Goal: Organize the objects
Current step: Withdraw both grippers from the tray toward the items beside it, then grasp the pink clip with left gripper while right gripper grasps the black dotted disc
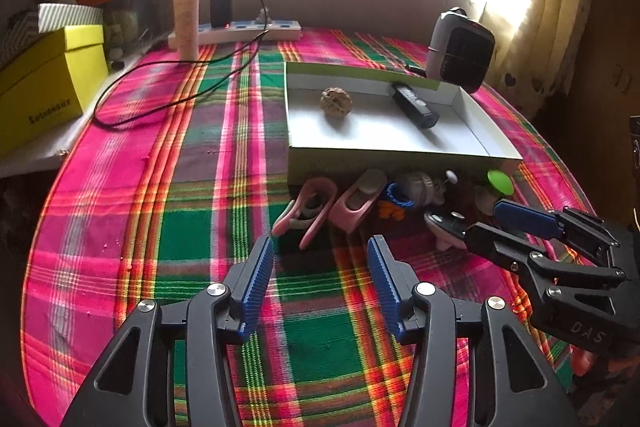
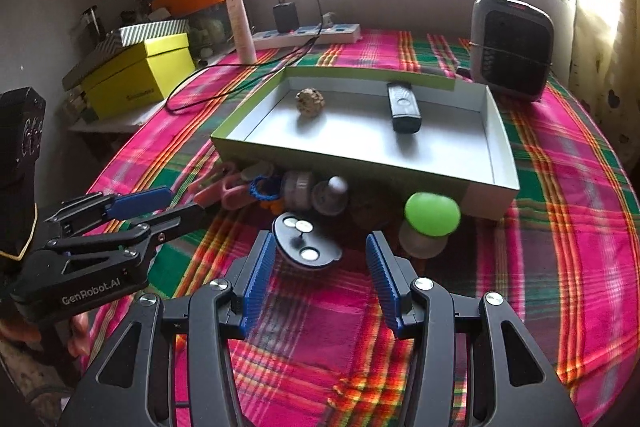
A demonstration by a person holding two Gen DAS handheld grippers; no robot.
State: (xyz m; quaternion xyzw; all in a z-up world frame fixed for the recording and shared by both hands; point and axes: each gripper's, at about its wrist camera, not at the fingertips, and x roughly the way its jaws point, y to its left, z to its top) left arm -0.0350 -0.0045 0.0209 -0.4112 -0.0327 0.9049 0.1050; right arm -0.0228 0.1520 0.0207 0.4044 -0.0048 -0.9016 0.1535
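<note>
A shallow white box (image 1: 496, 147) (image 2: 502, 163) on the plaid cloth holds a brown woven ball (image 1: 335, 100) (image 2: 309, 101) and a black remote (image 1: 414, 105) (image 2: 403, 107). Small items lie in a row along its near wall: pink clips (image 1: 316, 205) (image 2: 224, 189), a blue ring (image 1: 398, 197) (image 2: 262, 189), a green-capped mushroom toy (image 1: 500, 183) (image 2: 430, 217) and a black disc with silver buttons (image 2: 304, 241). My left gripper (image 1: 320, 251) is open and empty, short of the pink clips. My right gripper (image 2: 320, 247) is open, with the black disc just ahead between its fingertips.
At the back stand a power strip with a charger (image 1: 248, 27), a beige tube (image 1: 186, 15) and a small heater (image 2: 512, 47). Yellow and striped boxes (image 1: 48, 83) sit on a side shelf at left. The cloth-covered table edge curves around front.
</note>
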